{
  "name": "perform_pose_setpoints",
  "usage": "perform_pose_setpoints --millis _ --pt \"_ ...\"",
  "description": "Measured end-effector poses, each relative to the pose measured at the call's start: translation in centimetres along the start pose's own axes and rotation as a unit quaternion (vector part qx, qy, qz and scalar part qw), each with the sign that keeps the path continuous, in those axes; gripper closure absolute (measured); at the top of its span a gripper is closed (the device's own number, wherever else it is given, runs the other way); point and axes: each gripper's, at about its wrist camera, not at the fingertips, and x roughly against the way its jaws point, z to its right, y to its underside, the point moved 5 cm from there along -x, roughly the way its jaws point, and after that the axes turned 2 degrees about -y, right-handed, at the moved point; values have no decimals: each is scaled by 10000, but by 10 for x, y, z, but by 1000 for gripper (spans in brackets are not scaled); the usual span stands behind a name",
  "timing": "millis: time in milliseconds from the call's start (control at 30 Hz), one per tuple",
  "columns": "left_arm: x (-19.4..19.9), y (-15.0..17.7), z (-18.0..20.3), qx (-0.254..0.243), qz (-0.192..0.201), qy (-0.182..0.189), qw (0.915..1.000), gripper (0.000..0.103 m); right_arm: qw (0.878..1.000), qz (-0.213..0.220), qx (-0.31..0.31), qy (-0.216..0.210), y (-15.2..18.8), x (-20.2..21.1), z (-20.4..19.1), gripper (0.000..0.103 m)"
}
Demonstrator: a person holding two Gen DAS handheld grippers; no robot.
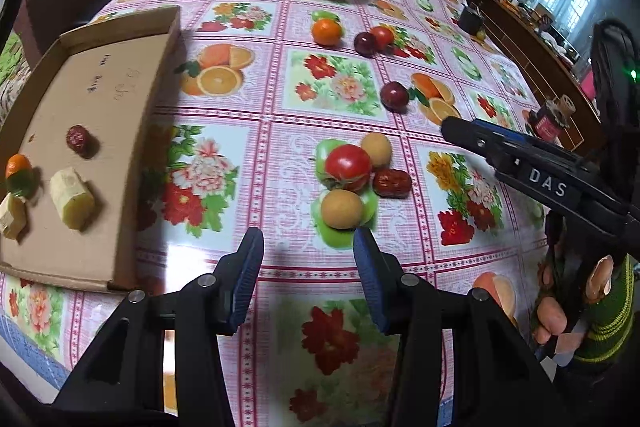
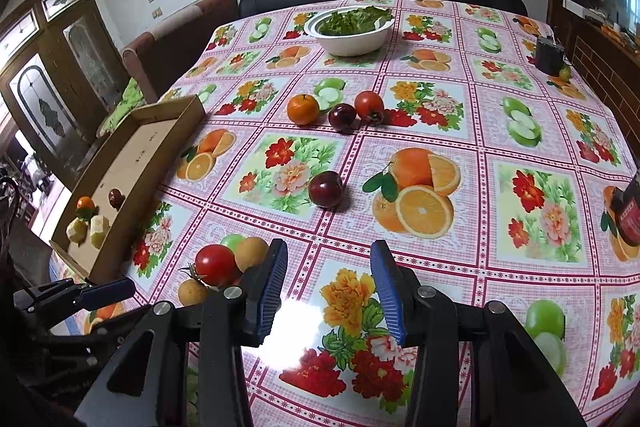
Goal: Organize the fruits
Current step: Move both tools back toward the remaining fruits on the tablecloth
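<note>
A flat cardboard box [image 1: 160, 75] lies at the left and holds a red date [image 1: 78, 140], a small orange [image 1: 17, 165] and two pale cut pieces [image 1: 72, 197]. Just beyond my open, empty left gripper [image 1: 308, 247] sits a cluster: a red tomato [image 1: 347, 167], two tan round fruits [image 1: 342, 209], and a red date [image 1: 392, 183]. A dark plum [image 1: 394, 95] lies mid-table; an orange [image 1: 327, 31], another plum [image 1: 365, 43] and a tomato [image 1: 383, 35] lie farther back. My right gripper [image 2: 330, 267] hangs open over bare cloth, the cluster [image 2: 216, 265] at its left finger.
A white bowl of greens [image 2: 352, 43] stands at the far side. A dark cup [image 2: 550, 57] sits at the far right edge and a red-labelled jar [image 2: 628, 215] at the right edge. Chairs and a black sofa ring the table. A gloved hand [image 1: 560, 311] holds the right gripper.
</note>
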Motion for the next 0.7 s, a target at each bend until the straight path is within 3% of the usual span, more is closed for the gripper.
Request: perform_pose_setpoints --millis 367,700 --pt "-9 -4 20 -209 -55 62 9997 58 10000 -22 -34 42 -6 -4 4 57" --pt "-24 -8 13 -42 -181 250 9995 58 9998 -75 -43 -169 -22 -32 -5 58"
